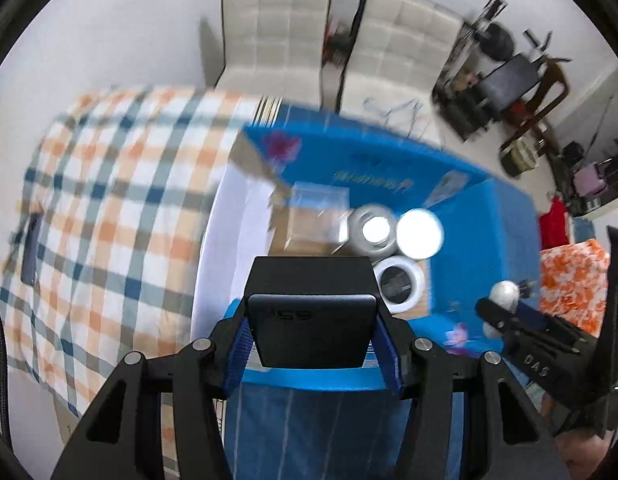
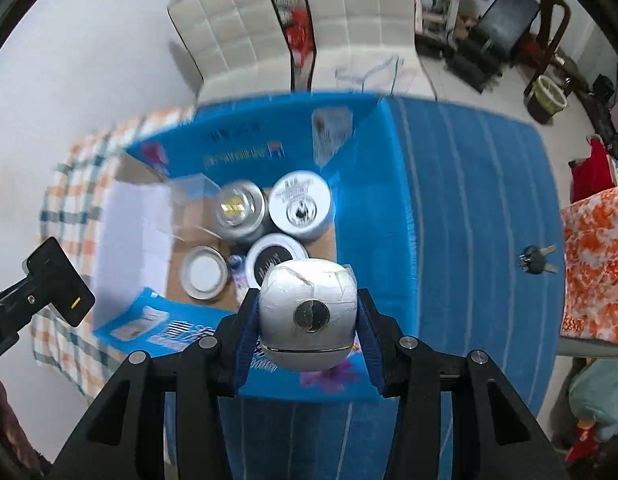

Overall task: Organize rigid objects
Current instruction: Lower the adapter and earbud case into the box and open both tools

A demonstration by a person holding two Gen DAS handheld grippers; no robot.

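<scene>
We see our left gripper (image 1: 312, 332) pinching a black box (image 1: 312, 320) above the near edge of the open blue carton (image 2: 373, 208), and our right gripper (image 2: 308, 334) pinching a silver ball (image 2: 308, 316) over the same carton. Inside on the cardboard floor sit two silver tins (image 2: 301, 204), a white-rimmed black lid (image 2: 274, 262) and a small round lid (image 2: 204, 273).

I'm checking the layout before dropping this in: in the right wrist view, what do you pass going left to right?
Left gripper with the black box → small flat tin → silver ball in the right gripper → keys → orange floral cloth.
</scene>
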